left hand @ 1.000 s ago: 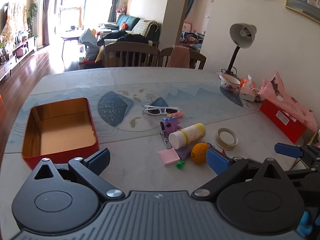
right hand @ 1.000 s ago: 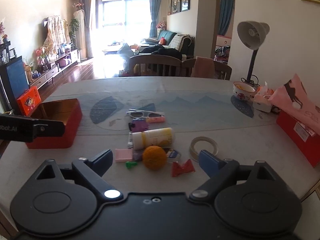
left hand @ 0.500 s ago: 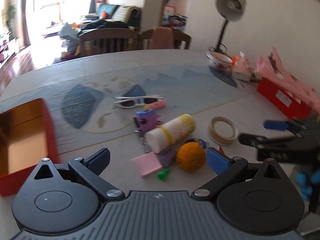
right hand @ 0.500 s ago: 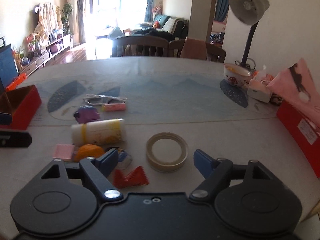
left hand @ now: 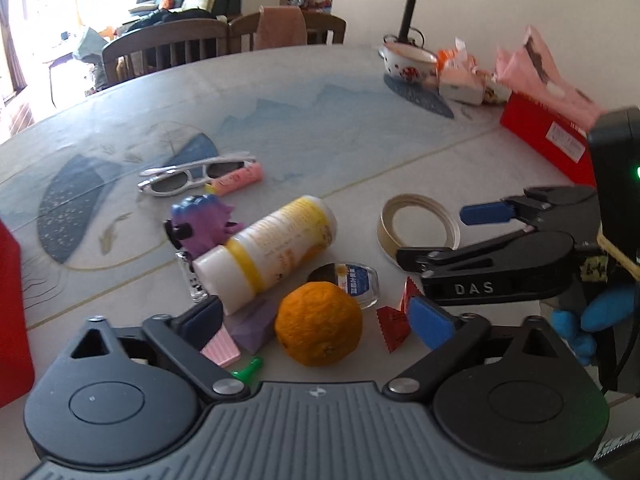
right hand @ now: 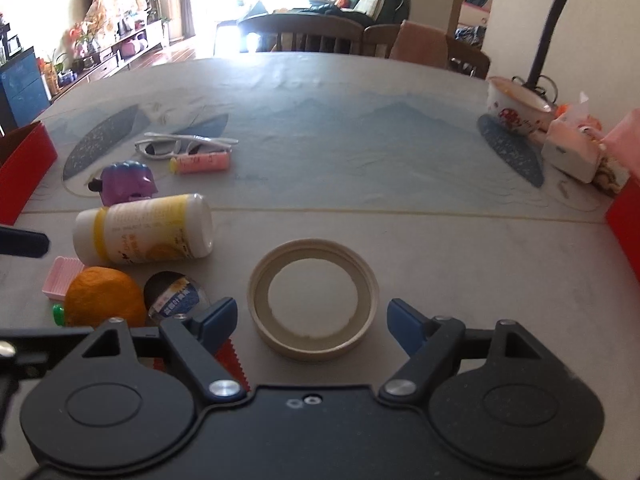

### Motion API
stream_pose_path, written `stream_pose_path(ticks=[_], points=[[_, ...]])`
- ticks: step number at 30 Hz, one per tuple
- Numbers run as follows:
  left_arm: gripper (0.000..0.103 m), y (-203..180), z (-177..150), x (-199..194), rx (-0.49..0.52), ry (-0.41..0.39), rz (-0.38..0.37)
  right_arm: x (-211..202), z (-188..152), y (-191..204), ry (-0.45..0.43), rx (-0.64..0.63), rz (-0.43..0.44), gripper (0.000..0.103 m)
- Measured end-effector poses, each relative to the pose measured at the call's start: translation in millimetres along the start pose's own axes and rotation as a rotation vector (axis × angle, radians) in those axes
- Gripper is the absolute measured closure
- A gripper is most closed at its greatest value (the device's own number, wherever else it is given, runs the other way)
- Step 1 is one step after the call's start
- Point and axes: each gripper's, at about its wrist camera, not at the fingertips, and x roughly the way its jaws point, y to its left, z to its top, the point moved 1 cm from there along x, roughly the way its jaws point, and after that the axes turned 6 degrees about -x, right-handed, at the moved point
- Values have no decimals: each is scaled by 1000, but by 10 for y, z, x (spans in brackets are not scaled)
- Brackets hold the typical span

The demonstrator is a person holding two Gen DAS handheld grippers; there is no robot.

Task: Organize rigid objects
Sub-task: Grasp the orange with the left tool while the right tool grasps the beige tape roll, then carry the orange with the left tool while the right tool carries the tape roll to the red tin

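Left wrist view: the left gripper point(left hand: 320, 322) is seen wide and closing, the orange point(left hand: 318, 324) framed between its fingers, untouched. In the right wrist view, the right gripper point(right hand: 310, 322) is held open, the tape roll point(right hand: 313, 310) lying between and just beyond its fingertips, ungripped.

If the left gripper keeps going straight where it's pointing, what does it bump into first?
Most likely the orange. It sits between the closing fingers of the left gripper, nearest the camera, though the white bottle lies close beside it.
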Motion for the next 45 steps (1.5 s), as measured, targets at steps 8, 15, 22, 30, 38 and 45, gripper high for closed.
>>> stream_pose_path(ticks=[8,15,22,30,38,45], points=[[33,-93,-30,174,64,51,-1,156,20,-54,32,5,32,24],[50,-53,-12,230,51,65,15,173,35,-84,38,20,34,28],[50,9,5,218,17,87,2,61,101,-67,20,-14,15,28],[50,108,10,101,-28,57,17,-169,264,-1,-17,-64,32,28],[50,234,4,-137,-84,7,57,-323,434,170,-48,-108,85,28],[50,688,42,-554,-232,-76,132,-431,657,505,-85,-171,146,28]])
